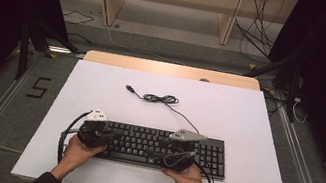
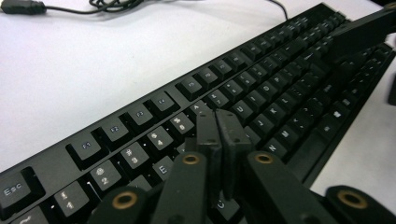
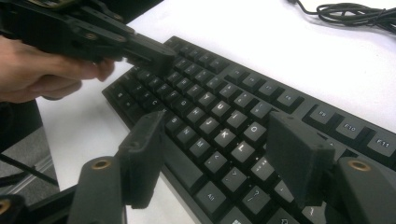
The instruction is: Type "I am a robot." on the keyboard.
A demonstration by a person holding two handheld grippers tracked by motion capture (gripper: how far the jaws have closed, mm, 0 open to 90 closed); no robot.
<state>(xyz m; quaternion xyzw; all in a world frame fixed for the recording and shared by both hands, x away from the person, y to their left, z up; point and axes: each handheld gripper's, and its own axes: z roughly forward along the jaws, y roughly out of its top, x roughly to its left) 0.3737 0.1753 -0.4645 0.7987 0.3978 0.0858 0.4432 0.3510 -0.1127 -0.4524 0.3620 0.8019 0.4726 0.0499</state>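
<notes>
A black keyboard (image 1: 211,153) lies near the front of the white table top (image 1: 247,121). Its cable (image 1: 162,99) coils behind it and ends in a loose USB plug (image 1: 129,87). My left gripper (image 1: 111,137) is over the keyboard's left end. In the left gripper view this gripper (image 2: 217,119) is shut with nothing held, its tips just above the letter keys (image 2: 261,88). My right gripper (image 1: 162,153) hovers over the middle keys. In the right gripper view it (image 3: 219,135) is open above the lower key rows (image 3: 224,93), and the left gripper (image 3: 149,51) shows farther off.
Bare white table top surrounds the keyboard at the back and both sides. Wooden shelf legs (image 1: 108,0) and loose floor cables (image 1: 257,32) lie beyond the table's far edge. A black "5" mark (image 1: 39,87) is on the floor at left.
</notes>
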